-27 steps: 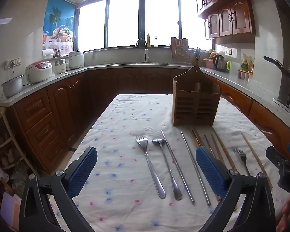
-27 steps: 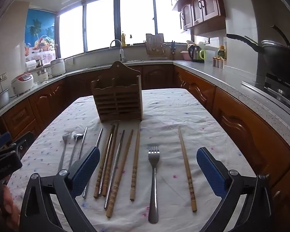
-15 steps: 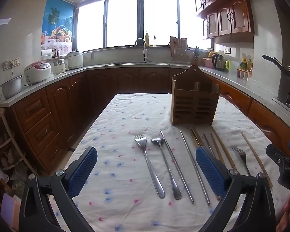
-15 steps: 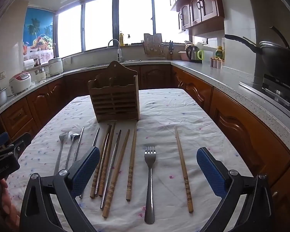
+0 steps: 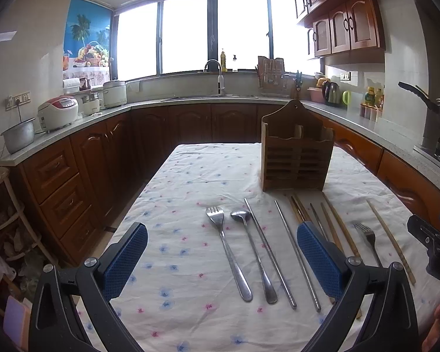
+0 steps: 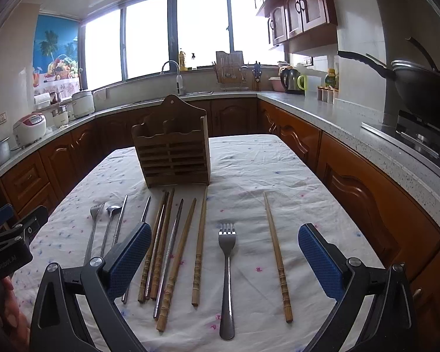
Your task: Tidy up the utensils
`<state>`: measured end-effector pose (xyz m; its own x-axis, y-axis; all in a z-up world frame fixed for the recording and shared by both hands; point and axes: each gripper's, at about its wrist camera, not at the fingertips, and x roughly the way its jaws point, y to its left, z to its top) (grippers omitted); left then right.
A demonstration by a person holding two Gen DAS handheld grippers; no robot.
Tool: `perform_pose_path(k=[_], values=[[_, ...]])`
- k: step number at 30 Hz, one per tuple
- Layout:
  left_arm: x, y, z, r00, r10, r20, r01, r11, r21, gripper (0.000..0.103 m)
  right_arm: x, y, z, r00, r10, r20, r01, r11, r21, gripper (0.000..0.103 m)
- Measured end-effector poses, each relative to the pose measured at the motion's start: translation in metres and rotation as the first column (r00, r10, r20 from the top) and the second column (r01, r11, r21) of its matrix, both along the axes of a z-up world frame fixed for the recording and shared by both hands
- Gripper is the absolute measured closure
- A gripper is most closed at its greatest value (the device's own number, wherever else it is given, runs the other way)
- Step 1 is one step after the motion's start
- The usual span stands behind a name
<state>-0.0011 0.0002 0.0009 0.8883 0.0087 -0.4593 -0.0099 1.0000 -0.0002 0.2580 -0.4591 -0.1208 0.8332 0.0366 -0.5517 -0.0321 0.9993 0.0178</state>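
A wooden utensil holder stands upright on the cloth-covered table. In front of it lie a steel fork, a spoon, steel chopsticks, several wooden chopsticks, another fork and a lone wooden chopstick. My left gripper hovers open above the fork and spoon, holding nothing. My right gripper hovers open over the second fork, also with nothing in it.
Dark wood cabinets and a grey counter ring the table. A rice cooker and pot sit at left, a sink tap at the back, a wok on the stove at right.
Both grippers have drifted slightly left and forward over the table, staying wide open. The utensils have not moved.
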Motion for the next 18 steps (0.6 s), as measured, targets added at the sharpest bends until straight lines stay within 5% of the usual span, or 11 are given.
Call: perform_pose_path(k=[18], values=[[0.0004,0.0020,0.0027,1.000,-0.007,0.009,0.007,1.000,0.002,0.001,-0.0015,0.0045,0.0073,1.000,0.009,0.017,-0.009,1.000,-0.016,0.002]])
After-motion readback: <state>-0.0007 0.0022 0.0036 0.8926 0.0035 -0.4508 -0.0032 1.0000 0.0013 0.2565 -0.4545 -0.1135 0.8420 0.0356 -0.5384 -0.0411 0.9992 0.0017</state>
